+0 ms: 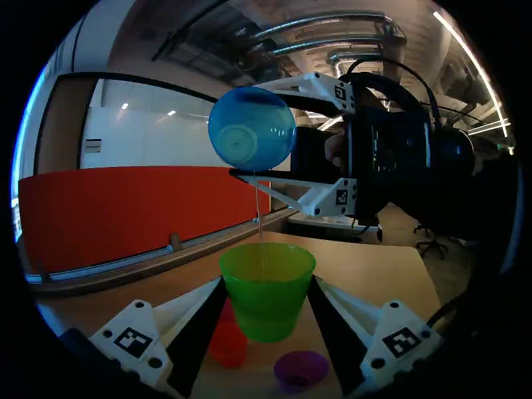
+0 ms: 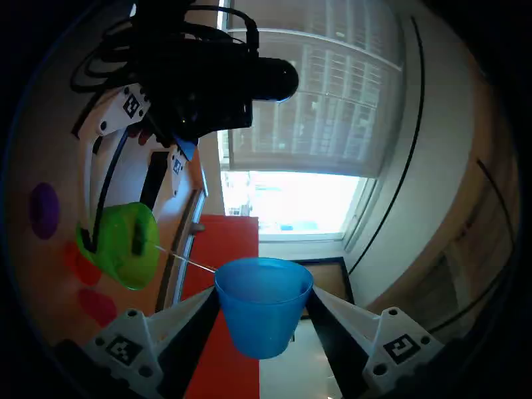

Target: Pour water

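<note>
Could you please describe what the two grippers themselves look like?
Both are built alike. The left gripper has white angular fingers lined with black pads, each carrying a square black-and-white marker. The right gripper has white open-framed fingers with the same markers, a boxy black body and thin black cables looping over it.

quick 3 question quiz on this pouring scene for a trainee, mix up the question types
1. True or false: the blue cup is tipped above the green cup.
2. What holds the green cup? A) left gripper B) a bare hand C) nothing, it stands on the table
3. Fill in: a thin stream of ___ falls into the green cup.

Key: 1 true; 2 A; 3 water
</note>
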